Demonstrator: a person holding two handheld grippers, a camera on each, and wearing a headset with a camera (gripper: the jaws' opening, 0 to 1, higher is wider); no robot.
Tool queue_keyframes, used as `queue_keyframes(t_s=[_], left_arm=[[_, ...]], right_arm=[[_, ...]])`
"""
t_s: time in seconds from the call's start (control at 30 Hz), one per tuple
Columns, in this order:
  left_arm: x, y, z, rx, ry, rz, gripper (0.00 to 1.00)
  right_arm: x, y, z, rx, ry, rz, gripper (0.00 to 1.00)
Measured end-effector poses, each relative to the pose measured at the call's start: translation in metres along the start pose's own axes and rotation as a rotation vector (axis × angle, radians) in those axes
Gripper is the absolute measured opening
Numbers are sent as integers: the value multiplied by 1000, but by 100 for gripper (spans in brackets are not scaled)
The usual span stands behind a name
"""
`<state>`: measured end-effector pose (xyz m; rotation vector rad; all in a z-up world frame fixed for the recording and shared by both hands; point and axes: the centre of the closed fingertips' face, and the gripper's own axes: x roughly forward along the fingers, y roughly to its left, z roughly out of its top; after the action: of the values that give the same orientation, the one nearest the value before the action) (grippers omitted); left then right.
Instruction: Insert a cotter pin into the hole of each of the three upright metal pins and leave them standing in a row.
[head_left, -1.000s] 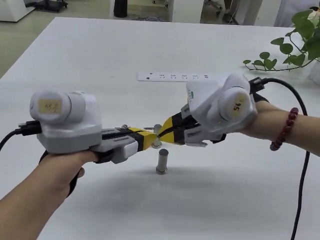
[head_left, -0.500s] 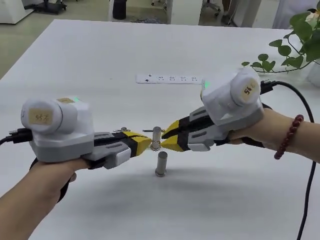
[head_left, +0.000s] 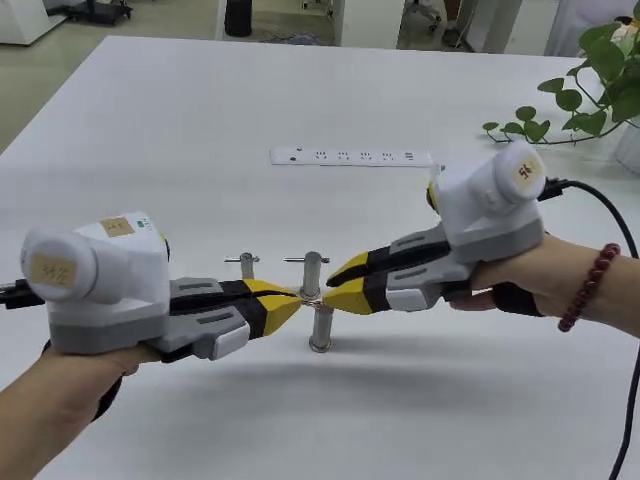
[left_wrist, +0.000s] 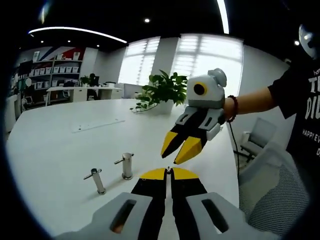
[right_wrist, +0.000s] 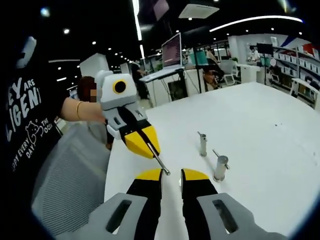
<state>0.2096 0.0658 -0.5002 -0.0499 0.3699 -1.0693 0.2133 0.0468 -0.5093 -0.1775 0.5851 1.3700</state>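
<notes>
Three upright metal pins stand on the white table. The far-left pin (head_left: 246, 266) and the middle pin (head_left: 312, 270) each carry a thin cotter pin crosswise near the top. The front pin (head_left: 321, 327) stands just under the gripper tips. My left gripper (head_left: 293, 299) is shut on a cotter pin (right_wrist: 159, 161), which sticks out past its yellow tips. Facing it tip to tip, my right gripper (head_left: 336, 285) is open, its jaws a little apart. In the left gripper view, two pins (left_wrist: 127, 166) stand to the left of the shut jaws.
A white power strip (head_left: 350, 157) lies farther back on the table (head_left: 150, 150). A green plant (head_left: 590, 90) stands at the back right. A black cable (head_left: 612, 330) trails from the right gripper. Office chairs and desks lie beyond the table.
Both grippers have drawn apart from over the middle pin, the left one leftward and the right one rightward. Their tips now face each other above the front pin.
</notes>
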Motion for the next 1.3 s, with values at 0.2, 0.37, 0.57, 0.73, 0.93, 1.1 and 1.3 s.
queue_keyframes(t_s=[0.2, 0.37, 0.57, 0.73, 0.93, 1.1, 1.3], left_arm=[[-1, -8, 0, -1, -12, -38, 0], [-2, -15, 3, -18, -31, -73, 0], [-3, -24, 8, -33, -55, -119, 0], [-3, -26, 9, -38, -61, -130, 0], [-4, -27, 6, -38, -47, -134, 0], [-4, -28, 1, -25, -27, -129, 0], [-2, -23, -3, -8, -5, -95, 0]], right_arm=[[0, 14, -6, 26, -14, 58, 8], [1, 23, -8, 49, -30, 97, 7], [3, 29, -6, 54, -45, 127, 4], [4, 34, -3, 38, -48, 143, 1], [3, 35, -4, -4, -23, 145, 0], [4, 35, -8, -96, 32, 132, 0], [7, 27, -11, -225, 104, 73, 0]])
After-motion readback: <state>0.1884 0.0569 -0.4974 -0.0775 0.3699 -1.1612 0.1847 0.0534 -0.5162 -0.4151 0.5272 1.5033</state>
